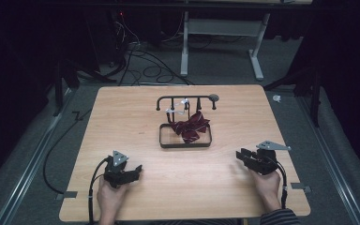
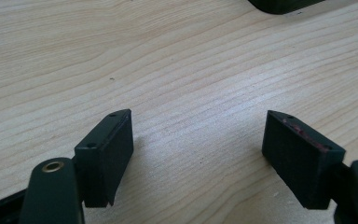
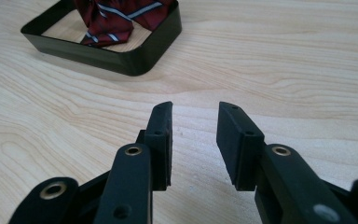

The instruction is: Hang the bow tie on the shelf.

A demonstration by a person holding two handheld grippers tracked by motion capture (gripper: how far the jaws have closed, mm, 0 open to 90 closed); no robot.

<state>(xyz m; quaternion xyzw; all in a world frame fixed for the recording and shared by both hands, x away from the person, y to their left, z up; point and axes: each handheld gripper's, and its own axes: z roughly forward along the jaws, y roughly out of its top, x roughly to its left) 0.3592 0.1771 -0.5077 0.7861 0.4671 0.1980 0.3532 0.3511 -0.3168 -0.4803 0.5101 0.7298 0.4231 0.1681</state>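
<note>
— Bow tie (image 1: 190, 126), dark red with pale stripes, that's the thing nearest both tools. It lies half in the black tray (image 1: 186, 145) in the middle of the table (image 1: 136, 108), with its upper part leaning against the little black rack (image 1: 187, 98) that rises from the tray's far side.

— Is anything touching it?

— No. Both grippers sit well apart from it, down at the near edge. The left gripper (image 1: 137, 170) is at the near left, held in the person's left hand (image 1: 108, 197), low over the wood and pointing right.

— How do its jaws stand?

— Wide. In the left gripper view (image 2: 198, 154) there is bare wood grain between the two black pads, nothing in the gap. A dark corner of the tray (image 2: 279, 5) peeks in at the top edge.

— And the other one?

— The right gripper (image 1: 240, 154) is at the near right, in the right hand (image 1: 268, 185), pointing left, towards the tray. From the right gripper view (image 3: 195, 140) its jaws stand about half apart, noticeably narrower than the left pair, with nothing between them but table.

— Can you see the bow tie from there?

— Yes, its striped cloth (image 3: 116, 16) shows inside the tray's rounded corner (image 3: 135, 58), up at the top left, well ahead of the pads.
</note>
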